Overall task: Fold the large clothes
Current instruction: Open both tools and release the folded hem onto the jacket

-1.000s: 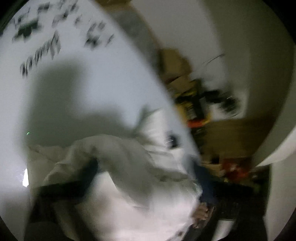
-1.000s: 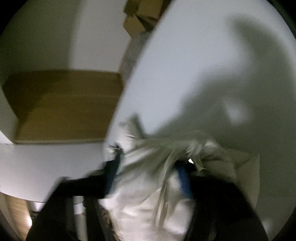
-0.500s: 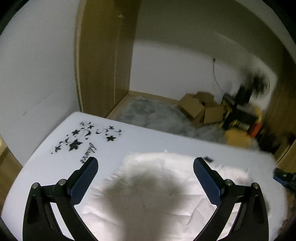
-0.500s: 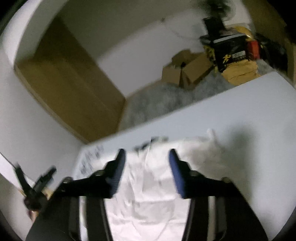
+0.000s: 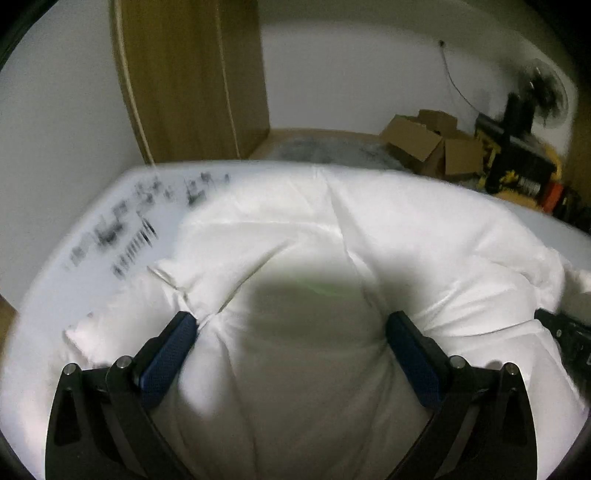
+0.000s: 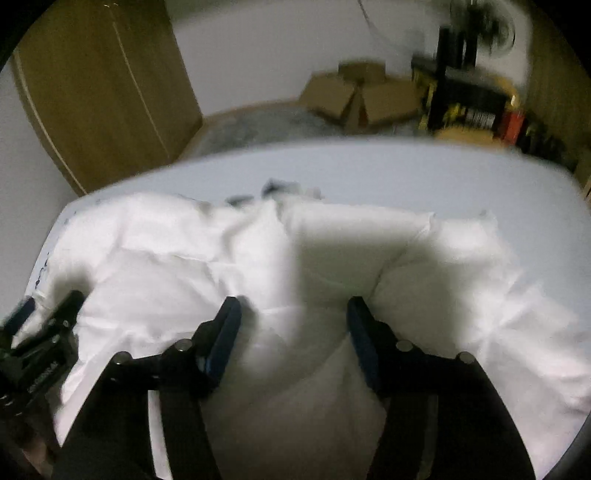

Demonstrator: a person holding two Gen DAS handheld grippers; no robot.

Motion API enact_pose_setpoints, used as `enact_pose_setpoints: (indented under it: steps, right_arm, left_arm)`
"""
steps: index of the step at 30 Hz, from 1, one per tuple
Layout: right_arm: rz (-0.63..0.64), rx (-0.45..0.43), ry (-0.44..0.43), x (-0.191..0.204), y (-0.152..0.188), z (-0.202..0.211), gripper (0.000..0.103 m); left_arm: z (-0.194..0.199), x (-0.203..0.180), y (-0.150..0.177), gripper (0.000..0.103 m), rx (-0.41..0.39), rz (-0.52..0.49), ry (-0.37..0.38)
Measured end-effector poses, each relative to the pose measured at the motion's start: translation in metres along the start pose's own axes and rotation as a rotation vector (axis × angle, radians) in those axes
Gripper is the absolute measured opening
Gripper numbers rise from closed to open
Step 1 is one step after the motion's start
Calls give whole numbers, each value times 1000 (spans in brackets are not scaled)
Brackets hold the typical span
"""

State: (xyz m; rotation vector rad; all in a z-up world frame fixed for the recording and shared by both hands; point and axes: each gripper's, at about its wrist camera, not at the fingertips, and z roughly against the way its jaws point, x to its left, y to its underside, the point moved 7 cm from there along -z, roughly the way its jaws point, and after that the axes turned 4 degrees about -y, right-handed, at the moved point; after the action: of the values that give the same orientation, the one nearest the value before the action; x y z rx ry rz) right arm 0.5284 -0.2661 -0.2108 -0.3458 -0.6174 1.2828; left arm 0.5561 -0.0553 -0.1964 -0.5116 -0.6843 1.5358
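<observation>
A large white garment (image 5: 332, 229) lies spread and rumpled across the white table (image 5: 92, 221); it also shows in the right wrist view (image 6: 166, 258). My left gripper (image 5: 291, 328) is open, its blue-padded fingers (image 5: 170, 354) wide apart and low over the cloth's near part. My right gripper (image 6: 293, 314) is open too, its fingers (image 6: 221, 339) resting on or just above the garment. The left gripper shows at the left edge of the right wrist view (image 6: 40, 332). The right gripper shows at the right edge of the left wrist view (image 5: 565, 328).
The table carries a black floral print (image 5: 122, 229) at its far left. Beyond it stand a wooden wardrobe (image 5: 192, 81), cardboard boxes (image 5: 424, 144) on a grey rug, a black and yellow shelf unit (image 5: 517, 166) and a fan (image 6: 487, 22).
A second ago both grippers were shut on bunched cloth. They let it go and opened. The garment now lies spread on the table and both grippers have dropped close to it.
</observation>
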Motion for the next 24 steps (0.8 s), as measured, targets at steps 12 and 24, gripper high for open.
enact_pose_setpoints:
  steps: [12,24]
  right_arm:
    - [59,-75,45,4,13,-16,66]
    - [116,-154,167,-19,-38,57,92]
  left_arm:
    - [-17,-1,10,103,-8,25,29]
    - [19,38,-57,103,-50,5,66]
